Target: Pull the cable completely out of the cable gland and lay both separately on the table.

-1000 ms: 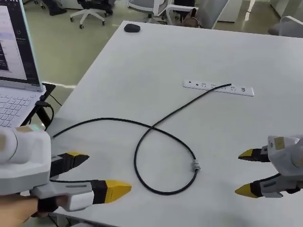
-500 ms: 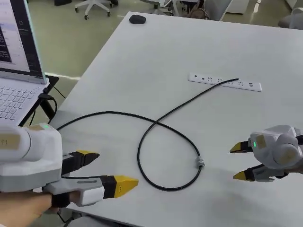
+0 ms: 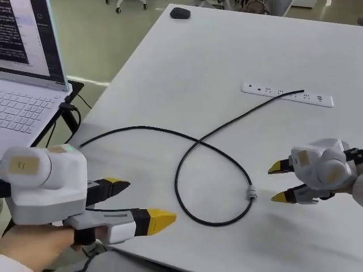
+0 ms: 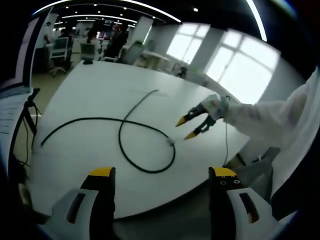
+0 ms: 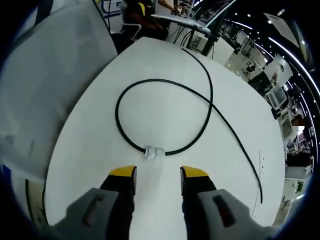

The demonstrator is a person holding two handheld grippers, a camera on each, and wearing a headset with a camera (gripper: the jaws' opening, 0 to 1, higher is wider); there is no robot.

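At the far left an open laptop (image 3: 22,85) stands beside the tabletop (image 3: 215,62), with its screen lit. Just below it, a hand holds the left tongs (image 3: 150,199) over the near left corner of the tabletop. Its two yellow-tipped jaws are apart and there is nothing between them. They point to the right, toward the loop of the cable, but are well apart from it.

The black cable (image 3: 177,177) lies flat on the white surface. From the left edge of the tabletop it runs to the right, crosses over itself, and makes one wide loop in the middle. After the crossing it goes up and to the right. A dark computer mouse (image 3: 180,12) lies at the far edge, well apart from all of this.

The cable gland (image 3: 250,194), small and grey, sits on the right side of the loop, and the cable passes through it. It rests on the tabletop.

Just to the right of the gland are the right tongs (image 3: 272,183). Their jaws are also apart and hold nothing. In the right gripper view the gland lies just ahead of the two yellow tips, in line with the gap between them, and does not touch them.

Further right and farther back, a white power strip (image 3: 286,94) lies on the tabletop, and the cable's far part reaches it.
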